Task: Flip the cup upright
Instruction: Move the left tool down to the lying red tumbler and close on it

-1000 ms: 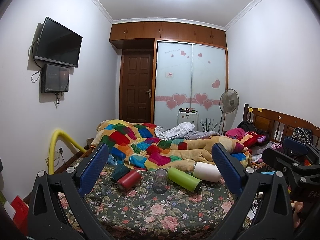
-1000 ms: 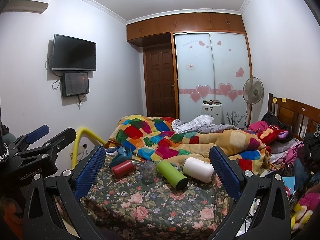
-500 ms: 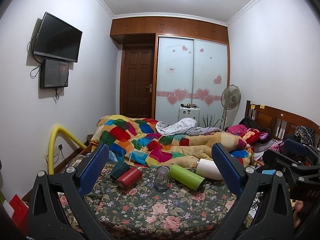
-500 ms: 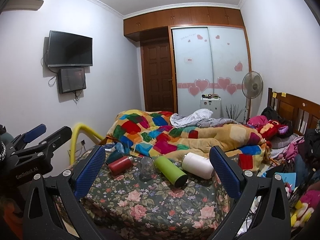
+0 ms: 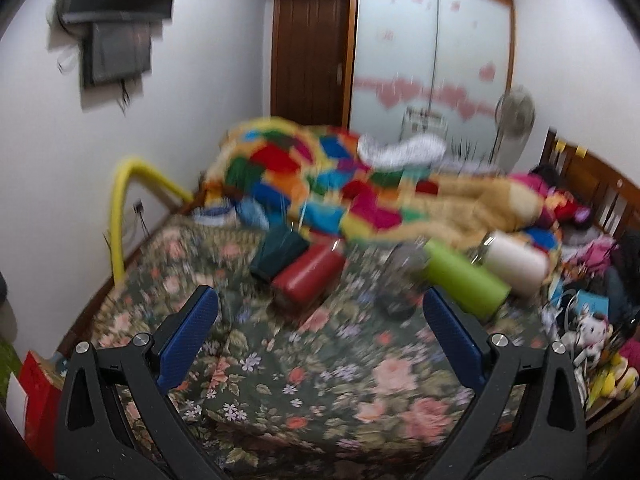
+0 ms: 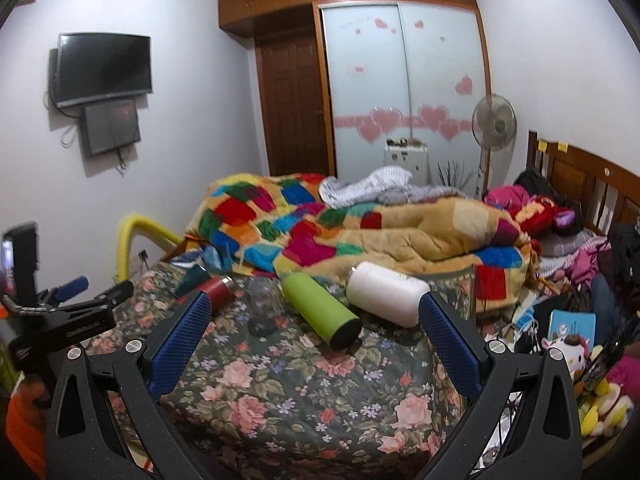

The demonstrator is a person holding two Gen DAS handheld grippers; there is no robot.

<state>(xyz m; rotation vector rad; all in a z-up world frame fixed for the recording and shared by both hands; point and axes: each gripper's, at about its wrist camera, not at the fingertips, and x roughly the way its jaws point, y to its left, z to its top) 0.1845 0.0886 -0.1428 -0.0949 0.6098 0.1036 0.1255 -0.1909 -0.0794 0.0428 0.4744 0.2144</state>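
Note:
Several cups lie in a row on the floral bedspread (image 5: 328,364): a dark teal cup (image 5: 278,250), a red cup (image 5: 308,274), a green bottle (image 5: 466,284) and a white bottle (image 5: 518,262), all on their sides. A clear glass cup (image 5: 400,282) stands between red and green. In the right wrist view they are the teal (image 6: 194,278), red (image 6: 216,292), glass (image 6: 262,308), green (image 6: 322,310) and white (image 6: 386,294) ones. My left gripper (image 5: 320,332) is open and empty, short of the cups. My right gripper (image 6: 316,334) is open and empty. The left gripper also shows in the right wrist view (image 6: 76,300).
A colourful patchwork quilt (image 6: 360,228) is piled behind the cups. A yellow tube (image 5: 120,204) arches at the bed's left edge. Toys and clutter (image 6: 576,344) lie to the right. A wooden headboard (image 6: 592,184) stands at the far right.
Both grippers have moved forward and tilted down toward the cups, which now look larger. The left wrist view is motion-blurred. The cups have not moved.

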